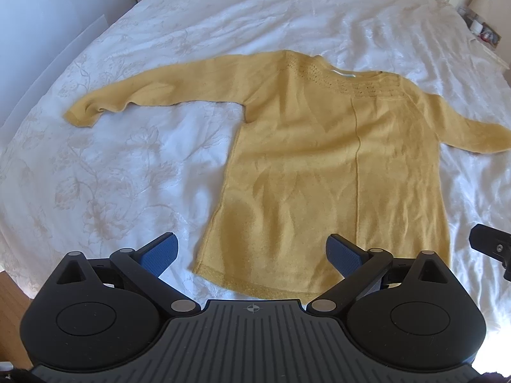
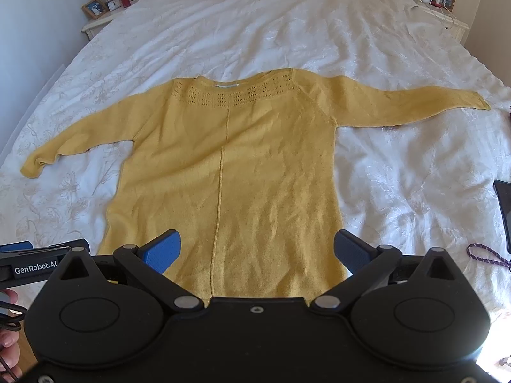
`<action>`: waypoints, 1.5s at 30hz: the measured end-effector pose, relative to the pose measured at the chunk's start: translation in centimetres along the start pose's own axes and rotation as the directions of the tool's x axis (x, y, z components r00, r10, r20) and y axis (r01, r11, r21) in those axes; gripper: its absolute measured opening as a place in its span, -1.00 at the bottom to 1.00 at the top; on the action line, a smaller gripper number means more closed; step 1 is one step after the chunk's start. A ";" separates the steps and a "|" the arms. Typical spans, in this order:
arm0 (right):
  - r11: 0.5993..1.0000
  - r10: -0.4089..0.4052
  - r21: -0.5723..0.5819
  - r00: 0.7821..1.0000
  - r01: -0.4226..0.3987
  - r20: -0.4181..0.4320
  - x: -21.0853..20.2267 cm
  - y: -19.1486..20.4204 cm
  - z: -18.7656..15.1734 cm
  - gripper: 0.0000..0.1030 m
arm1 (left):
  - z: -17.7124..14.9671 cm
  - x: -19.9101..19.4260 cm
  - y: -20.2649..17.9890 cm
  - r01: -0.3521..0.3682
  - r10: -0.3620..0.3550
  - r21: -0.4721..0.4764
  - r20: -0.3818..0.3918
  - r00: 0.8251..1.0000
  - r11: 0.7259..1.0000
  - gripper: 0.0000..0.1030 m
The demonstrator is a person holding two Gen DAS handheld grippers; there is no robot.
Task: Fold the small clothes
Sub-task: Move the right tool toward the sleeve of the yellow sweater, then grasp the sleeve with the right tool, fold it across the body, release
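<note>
A mustard-yellow knitted sweater [image 1: 319, 159] [image 2: 230, 166] lies flat on the white bed cover, neckline away from me, both long sleeves spread out sideways. My left gripper [image 1: 252, 252] hovers open over the sweater's lower left hem corner, nothing between its blue pads [image 1: 159, 253]. My right gripper [image 2: 257, 250] is open too, above the lower right part of the hem, its right pad [image 2: 353, 252] near the sweater's right edge. The right gripper's tip [image 1: 491, 245] shows at the far right of the left wrist view, and the left gripper's body [image 2: 38, 263] at the right wrist view's left edge.
The white floral bed cover [image 2: 399, 172] fills both views. A dark phone [image 2: 504, 210] and a purple cord [image 2: 485, 255] lie on the bed at right. Nightstands [image 2: 105, 16] with a lamp, frames and a bottle stand at the headboard corners. A hand [image 2: 8, 344] shows lower left.
</note>
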State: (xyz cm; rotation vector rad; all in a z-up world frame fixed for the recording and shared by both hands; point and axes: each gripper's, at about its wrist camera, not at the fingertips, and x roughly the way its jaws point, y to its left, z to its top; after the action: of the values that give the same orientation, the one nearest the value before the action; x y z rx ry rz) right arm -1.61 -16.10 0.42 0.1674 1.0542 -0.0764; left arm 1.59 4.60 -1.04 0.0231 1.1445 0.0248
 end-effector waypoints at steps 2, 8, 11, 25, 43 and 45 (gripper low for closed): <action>1.000 0.000 -0.001 1.000 0.000 -0.002 0.1 0.1 0.1 0.98 | 0.1 0.1 0.0 -0.003 0.003 0.001 -0.002 1.000 1.000 0.95; 1.000 0.003 -0.012 1.000 -0.003 -0.016 0.7 0.3 0.5 0.98 | 0.7 0.6 -0.1 -0.021 0.021 0.006 -0.018 1.000 1.000 0.95; 1.000 0.014 -0.016 1.000 -0.014 -0.014 0.8 0.2 0.6 0.98 | 0.9 0.7 -0.3 -0.028 0.029 0.012 -0.020 0.999 1.000 0.95; 0.999 0.033 -0.030 0.999 -0.033 0.023 3.2 -3.5 2.8 0.96 | 3.2 2.1 -2.7 -0.042 0.044 0.027 -0.047 0.998 0.999 0.95; 0.957 -0.080 0.280 0.997 0.080 -0.013 11.5 -32.8 16.5 0.47 | 8.0 3.8 -11.1 -0.083 0.079 -0.085 -0.049 0.996 0.993 0.95; 0.946 -0.121 0.301 0.993 0.117 -0.005 12.1 -36.4 18.5 0.47 | 8.3 3.9 -12.0 -0.082 0.077 -0.097 -0.054 0.996 0.992 0.95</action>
State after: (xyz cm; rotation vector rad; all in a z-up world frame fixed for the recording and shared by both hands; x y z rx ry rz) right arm 15.02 -54.92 -4.90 0.3786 1.0346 -0.3488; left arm 10.83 -7.35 -1.51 -0.0200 1.1907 0.1539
